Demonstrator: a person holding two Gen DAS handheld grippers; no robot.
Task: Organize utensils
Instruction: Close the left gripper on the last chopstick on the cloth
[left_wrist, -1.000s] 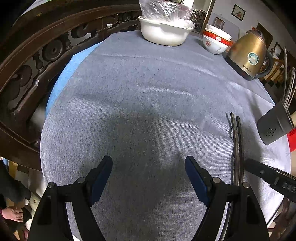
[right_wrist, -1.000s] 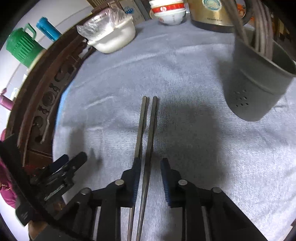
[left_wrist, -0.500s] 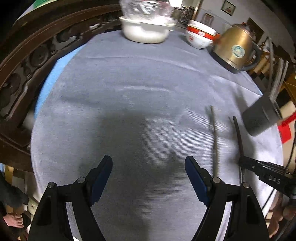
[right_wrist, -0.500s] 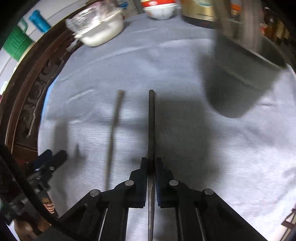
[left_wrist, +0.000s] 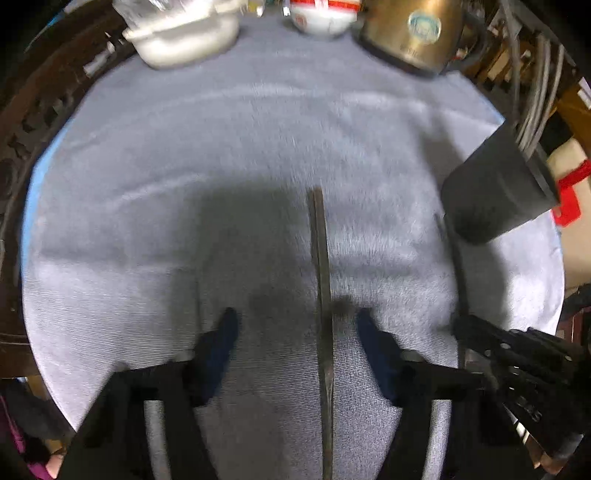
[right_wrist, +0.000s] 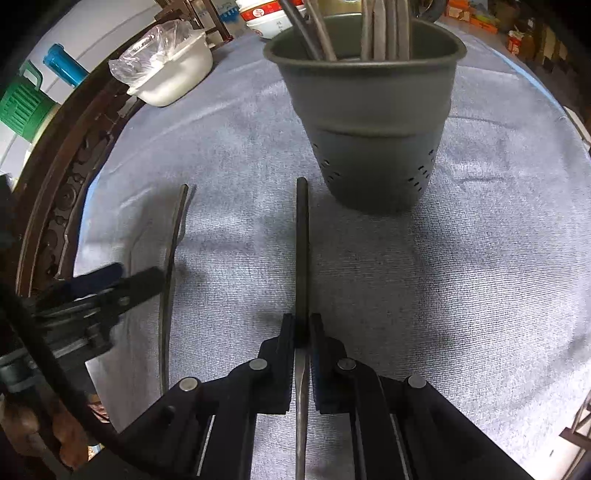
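Note:
Two dark chopsticks are on the grey tablecloth. My right gripper is shut on one chopstick, whose tip points at the foot of the grey utensil holder, which holds several utensils. The other chopstick lies on the cloth between the open jaws of my left gripper; it also shows in the right wrist view, beside the left gripper. The holder stands at the right in the left wrist view, with the right gripper below it.
At the far side stand a white pot covered in plastic, red-and-white bowls and a gold kettle. A carved dark wooden rail borders the table on the left. A red object sits past the right edge.
My right gripper shut on one chopstick and carried it toward the holder. My left gripper moved right, so the other chopstick now lies between its open jaws.

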